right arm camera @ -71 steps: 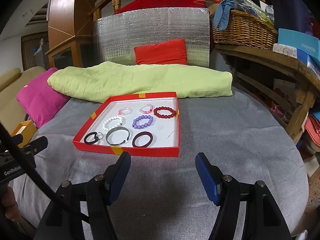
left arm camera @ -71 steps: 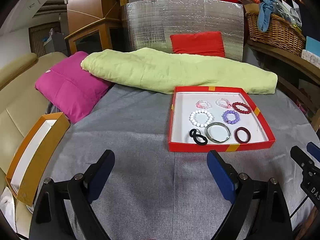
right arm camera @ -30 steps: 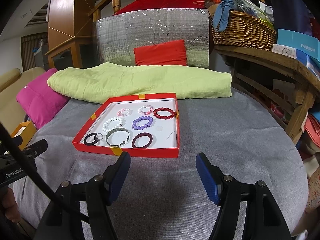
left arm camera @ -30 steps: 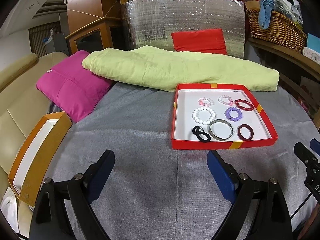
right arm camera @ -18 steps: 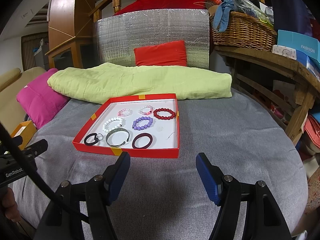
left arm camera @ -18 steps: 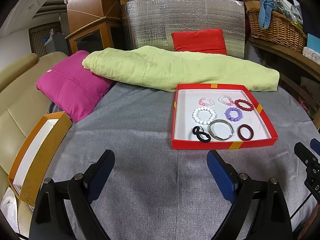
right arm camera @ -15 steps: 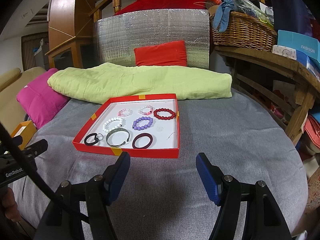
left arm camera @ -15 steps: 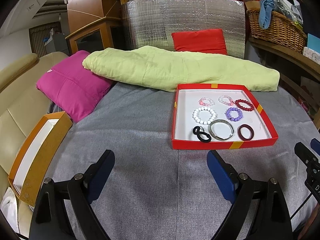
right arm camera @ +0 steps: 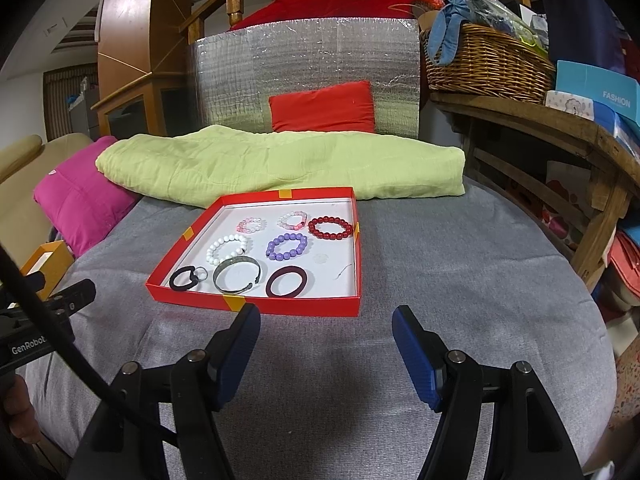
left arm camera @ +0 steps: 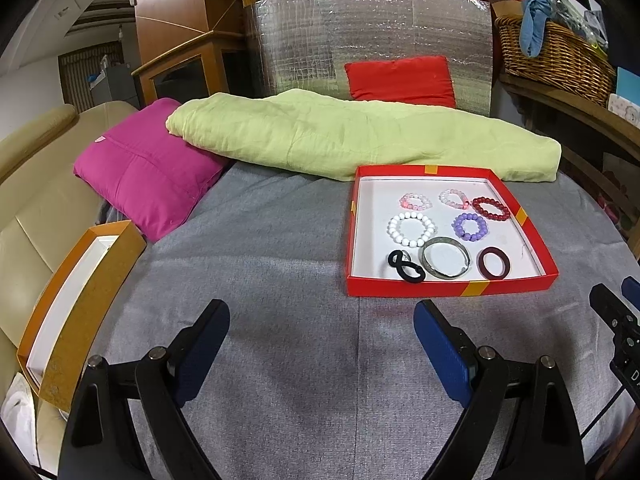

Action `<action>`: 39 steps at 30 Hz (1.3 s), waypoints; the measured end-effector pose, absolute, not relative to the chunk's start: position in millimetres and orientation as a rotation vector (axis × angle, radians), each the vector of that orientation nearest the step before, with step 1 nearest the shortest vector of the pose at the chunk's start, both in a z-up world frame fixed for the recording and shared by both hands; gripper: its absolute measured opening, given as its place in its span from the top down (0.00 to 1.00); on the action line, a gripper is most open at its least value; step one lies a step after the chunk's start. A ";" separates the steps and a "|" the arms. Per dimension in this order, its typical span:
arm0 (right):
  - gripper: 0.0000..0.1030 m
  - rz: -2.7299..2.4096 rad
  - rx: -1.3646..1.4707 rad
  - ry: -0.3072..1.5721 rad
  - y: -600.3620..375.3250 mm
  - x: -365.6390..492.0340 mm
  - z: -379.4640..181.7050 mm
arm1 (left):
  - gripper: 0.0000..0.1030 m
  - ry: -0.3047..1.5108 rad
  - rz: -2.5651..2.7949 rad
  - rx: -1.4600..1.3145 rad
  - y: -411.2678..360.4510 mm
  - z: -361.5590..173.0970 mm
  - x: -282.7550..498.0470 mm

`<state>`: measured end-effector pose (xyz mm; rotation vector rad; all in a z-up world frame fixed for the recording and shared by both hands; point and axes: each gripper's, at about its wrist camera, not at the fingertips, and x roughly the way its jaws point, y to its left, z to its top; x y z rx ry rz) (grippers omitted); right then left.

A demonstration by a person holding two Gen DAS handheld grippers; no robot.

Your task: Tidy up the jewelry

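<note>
Red tray (right arm camera: 294, 307) sits on the grey bed (right arm camera: 460, 280) with eight bands inside, in front of a green blanket (right arm camera: 280, 164). An orange box (left arm camera: 80, 304) lies far left. Left tool (left arm camera: 320, 344) and right tool (right arm camera: 326, 346) both hang spread wide, holding nothing.

A grey fabric surface (left arm camera: 260, 280) fills the frame's middle and bottom, bearing a red tray (left arm camera: 448, 285) right of centre, a green folded blanket (left arm camera: 340, 136) across the top, and a magenta cushion (left arm camera: 144, 176) at upper left.
</note>
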<state>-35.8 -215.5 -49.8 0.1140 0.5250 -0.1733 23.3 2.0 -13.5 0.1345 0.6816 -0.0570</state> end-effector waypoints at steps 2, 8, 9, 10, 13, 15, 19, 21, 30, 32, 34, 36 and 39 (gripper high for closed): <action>0.30 -0.172 0.115 0.526 -215.4 -35.7 -49.6 | 0.09 0.683 -0.053 0.137 2.0 -14.0 23.5; 0.30 -0.170 0.119 0.523 -215.6 -34.5 -50.0 | 0.09 0.686 -0.053 0.137 2.4 -14.8 24.6; 0.30 -0.170 0.118 0.523 -215.1 -34.2 -50.0 | 0.09 0.686 -0.051 0.138 2.3 -14.7 24.5; 0.30 -0.169 0.117 0.522 -215.3 -34.2 -49.9 | 0.09 0.685 -0.052 0.138 2.3 -14.7 24.4; 0.30 -0.169 0.117 0.521 -215.2 -34.8 -50.1 | 0.09 0.685 -0.051 0.138 2.2 -14.5 24.2; 0.30 -0.168 0.119 0.521 -215.0 -34.9 -50.0 | 0.09 0.685 -0.052 0.136 2.7 -14.6 24.2; 0.30 -0.165 0.118 0.521 -213.8 -34.5 -49.9 | 0.09 0.685 -0.049 0.137 3.3 -14.1 24.8; 0.30 -0.162 0.118 0.523 -212.5 -34.2 -50.0 | 0.09 0.686 -0.045 0.135 3.7 -14.1 25.4; 0.30 -0.149 0.108 0.523 -205.9 -32.6 -50.0 | 0.09 0.687 -0.041 0.133 6.9 -14.6 25.6; 0.30 -0.148 0.111 0.522 -206.1 -32.7 -49.8 | 0.09 0.687 -0.038 0.130 7.9 -14.6 25.7; 0.30 -0.149 0.112 0.522 -206.5 -32.4 -49.8 | 0.09 0.687 -0.040 0.130 8.3 -14.6 25.6; 0.30 -0.148 0.114 0.523 -206.8 -31.9 -50.0 | 0.09 0.687 -0.037 0.134 7.8 -14.9 25.6; 0.30 -0.146 0.120 0.525 -207.3 -30.7 -49.8 | 0.09 0.683 -0.044 0.137 7.3 -16.6 25.5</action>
